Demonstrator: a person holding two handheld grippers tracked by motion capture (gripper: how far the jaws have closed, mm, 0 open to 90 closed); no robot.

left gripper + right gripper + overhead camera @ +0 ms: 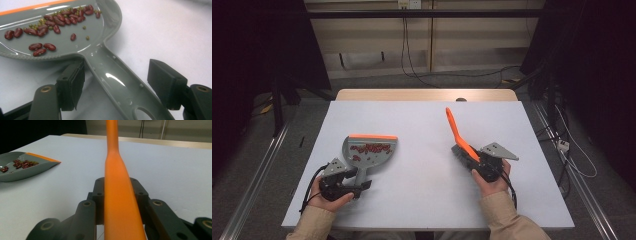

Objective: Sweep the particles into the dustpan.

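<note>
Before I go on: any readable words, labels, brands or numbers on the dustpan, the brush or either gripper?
None: no readable text in any view.
Grey dustpan with beans: no print, only moulded holes along its handle.
Orange brush handle: plain.
Left gripper and right gripper: unmarked black parts.

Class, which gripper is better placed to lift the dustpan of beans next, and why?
Left. The left gripper has its open jaws on either side of the dustpan handle. The right gripper holds the brush across the table.
</note>
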